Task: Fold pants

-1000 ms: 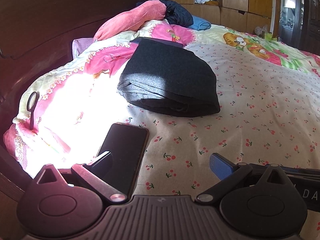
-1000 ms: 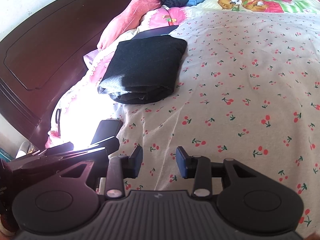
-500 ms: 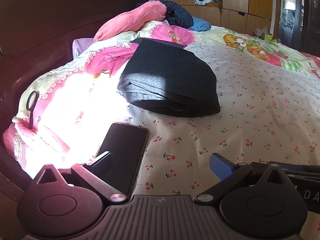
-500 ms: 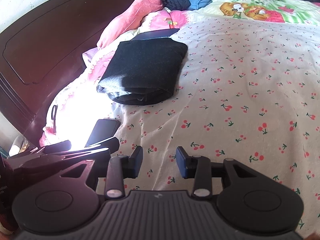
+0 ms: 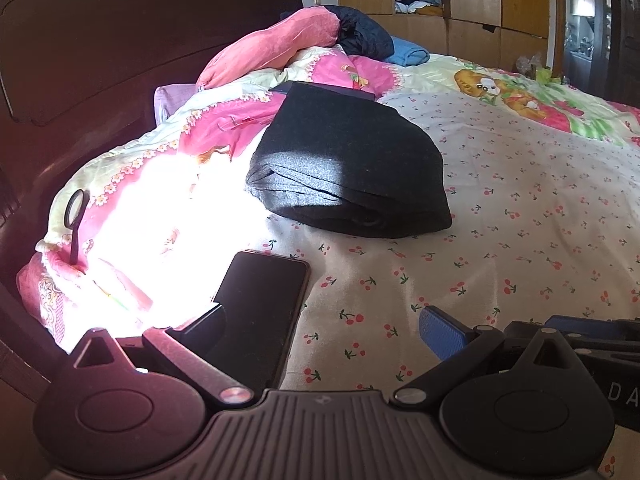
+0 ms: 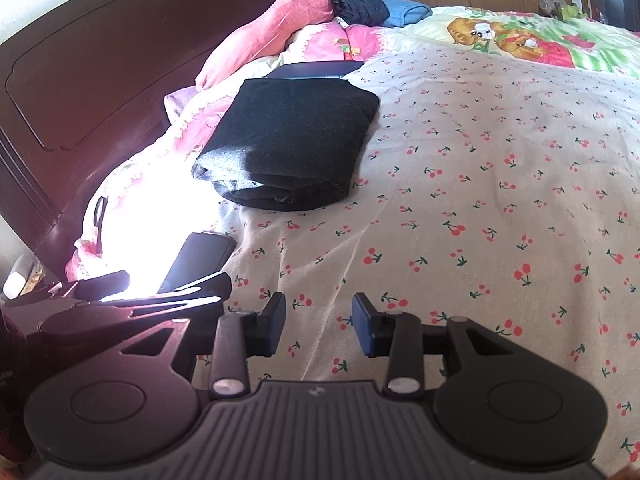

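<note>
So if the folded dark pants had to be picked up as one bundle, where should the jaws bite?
Probably the thick rolled fold edge of the folded dark pants, nearest the cameras, approached from the cherry-print sheet side. The layers stack there, so one bite takes them all; the far edge lies against the pink quilt.

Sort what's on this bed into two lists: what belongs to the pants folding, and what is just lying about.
Belongs to the job:
- folded dark pants
- left claw, open, empty
- right claw, open, empty

Just lying about:
- phone
- pink quilt
- pink pillow
- blue cloth
- dark jacket
- magnifying glass
</note>
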